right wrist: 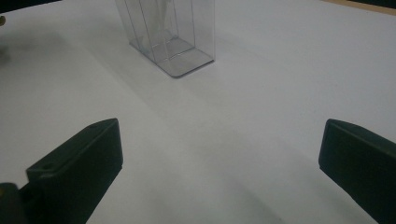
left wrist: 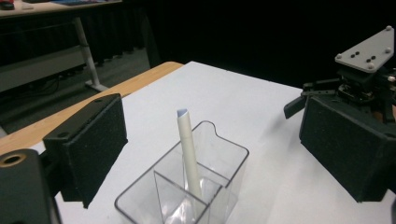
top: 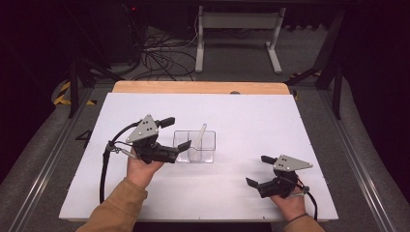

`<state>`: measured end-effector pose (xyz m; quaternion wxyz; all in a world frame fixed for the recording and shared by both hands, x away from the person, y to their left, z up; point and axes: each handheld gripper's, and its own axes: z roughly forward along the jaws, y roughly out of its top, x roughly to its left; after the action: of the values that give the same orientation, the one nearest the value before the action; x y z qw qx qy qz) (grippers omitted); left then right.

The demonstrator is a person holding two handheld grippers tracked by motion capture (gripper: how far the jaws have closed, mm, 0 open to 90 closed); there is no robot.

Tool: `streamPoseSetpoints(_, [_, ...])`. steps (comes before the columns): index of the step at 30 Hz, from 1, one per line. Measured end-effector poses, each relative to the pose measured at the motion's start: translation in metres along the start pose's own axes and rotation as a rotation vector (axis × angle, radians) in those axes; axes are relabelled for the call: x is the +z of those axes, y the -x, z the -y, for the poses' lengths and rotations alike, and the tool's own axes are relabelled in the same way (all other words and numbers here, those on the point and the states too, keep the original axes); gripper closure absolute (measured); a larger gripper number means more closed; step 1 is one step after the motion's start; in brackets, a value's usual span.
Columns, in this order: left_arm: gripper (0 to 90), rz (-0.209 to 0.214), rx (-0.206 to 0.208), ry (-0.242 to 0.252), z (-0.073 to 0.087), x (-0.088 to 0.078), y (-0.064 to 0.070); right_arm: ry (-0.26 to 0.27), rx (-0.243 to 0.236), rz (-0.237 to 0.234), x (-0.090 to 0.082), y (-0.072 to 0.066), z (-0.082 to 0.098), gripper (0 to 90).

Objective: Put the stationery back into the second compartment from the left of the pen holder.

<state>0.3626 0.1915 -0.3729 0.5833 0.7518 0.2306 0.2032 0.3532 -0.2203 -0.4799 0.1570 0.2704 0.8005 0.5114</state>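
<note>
A clear plastic container (top: pixel 195 146) with a divider stands on the white table top (top: pixel 241 121), left of centre. A white straw (top: pixel 199 137) leans upright inside it, its top above the rim. My left gripper (top: pixel 176 133) is at the container's left side, open, with the straw (left wrist: pixel 188 154) and the container (left wrist: pixel 224 154) ahead between its spread jaws, touching neither. In its own view the left gripper (left wrist: pixel 215 121) holds nothing. My right gripper (top: pixel 259 170) rests open near the front right; its own view shows the right gripper (right wrist: pixel 219 154) over bare table, the container (right wrist: pixel 173 37) farther off.
A wooden strip (top: pixel 200 87) runs along the table's far edge. Beyond it stand a white desk frame (top: pixel 237 34) and a tangle of cables (top: pixel 159 55) on the floor. The right gripper (left wrist: pixel 359 79) shows at the right of the left gripper view.
</note>
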Motion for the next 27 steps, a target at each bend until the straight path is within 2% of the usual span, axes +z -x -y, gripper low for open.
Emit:
streamPoseSetpoints(5, [6.0, 0.000, -0.002, -0.013, 0.008, -0.018, 0.000, 0.005, -0.007, -0.003, 0.000, 0.000, 0.000, 0.2])
streamPoseSetpoints(10, [4.8, -0.006, -0.021, -0.020, 0.019, -0.033, -0.002, 0.009, -0.008, -0.007, 0.000, -0.001, 0.000, 0.2])
streamPoseSetpoints(12, [4.5, -0.015, -0.007, -0.034, 0.024, -0.038, -0.004, 0.012, -0.011, -0.008, -0.001, -0.001, 0.000, 0.2])
streamPoseSetpoints(13, [4.3, -0.011, -0.020, -0.038, 0.028, -0.040, -0.004, 0.014, -0.014, -0.007, -0.001, -0.001, 0.000, 0.2])
streamPoseSetpoints(14, [4.0, -0.019, -0.010, -0.044, 0.031, -0.043, -0.006, 0.016, -0.017, -0.008, -0.001, -0.001, 0.000, 0.2])
streamPoseSetpoints(17, [3.5, -0.023, -0.029, -0.047, 0.042, -0.050, -0.009, 0.019, -0.018, -0.010, -0.001, -0.002, -0.001, 0.2])
streamPoseSetpoints(23, [3.0, -0.039, -0.021, -0.075, 0.068, -0.064, -0.014, 0.026, -0.031, -0.012, -0.002, -0.002, -0.001, 0.2])
streamPoseSetpoints(27, [3.0, -0.040, -0.044, -0.082, 0.083, -0.071, -0.017, 0.026, -0.031, -0.016, -0.002, -0.003, -0.001, 0.2])
